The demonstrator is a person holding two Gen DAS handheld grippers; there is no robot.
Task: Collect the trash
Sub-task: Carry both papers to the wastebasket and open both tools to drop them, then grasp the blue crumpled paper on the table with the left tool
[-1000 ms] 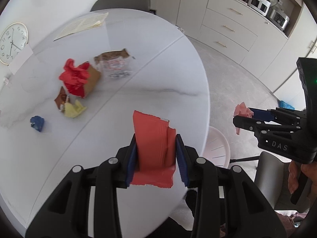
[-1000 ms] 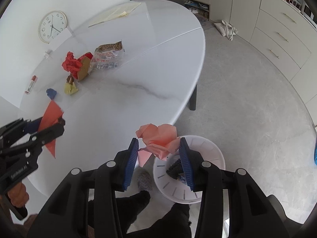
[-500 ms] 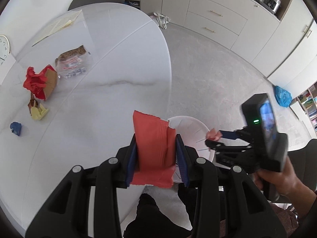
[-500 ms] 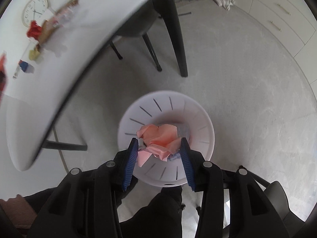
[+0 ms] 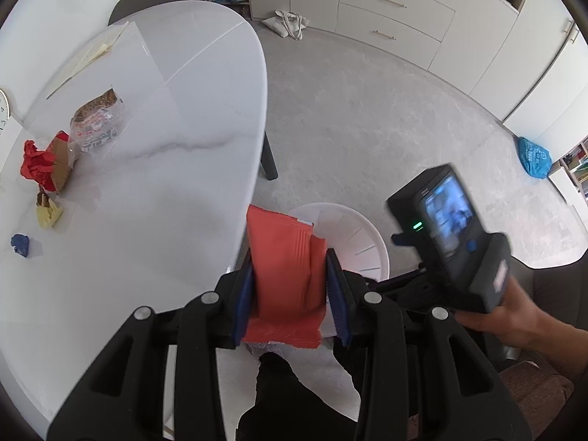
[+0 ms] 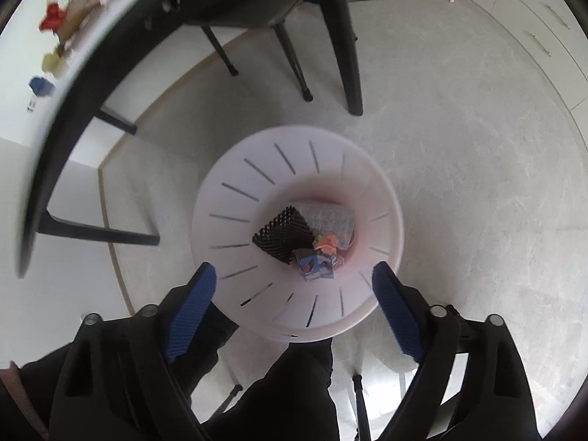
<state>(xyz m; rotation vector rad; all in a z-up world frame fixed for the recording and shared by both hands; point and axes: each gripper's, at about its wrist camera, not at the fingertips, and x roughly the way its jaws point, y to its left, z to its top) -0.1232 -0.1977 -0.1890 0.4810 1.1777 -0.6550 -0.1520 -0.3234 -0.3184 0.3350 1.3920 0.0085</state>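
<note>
My left gripper (image 5: 289, 262) is shut on a red wrapper (image 5: 284, 275), held at the table's edge, partly over a white slotted trash bin (image 5: 362, 235). My right gripper (image 6: 294, 275) is open and empty, directly above the same bin (image 6: 235, 191). Inside the bin lie a pink crumpled paper (image 6: 325, 242), a black mesh piece (image 6: 284, 235) and a blue-white carton (image 6: 314, 266). On the white table (image 5: 154, 198) lie red crumpled paper with cardboard (image 5: 42, 165), a clear food bag (image 5: 97, 121), yellow paper (image 5: 47, 213) and a blue scrap (image 5: 20, 244).
A dark chair (image 6: 279, 3) and black table legs (image 6: 345, 36) stand beside the bin. A paper sheet (image 5: 92, 53) lies at the table's far end. Cabinets (image 5: 397, 11), a cloth bag (image 5: 288, 24) and a blue bag (image 5: 534, 156) are across the floor.
My right gripper moved down over the bin and opened; the pink crumpled paper dropped into the bin. My left gripper carried the red wrapper from over the table toward the bin.
</note>
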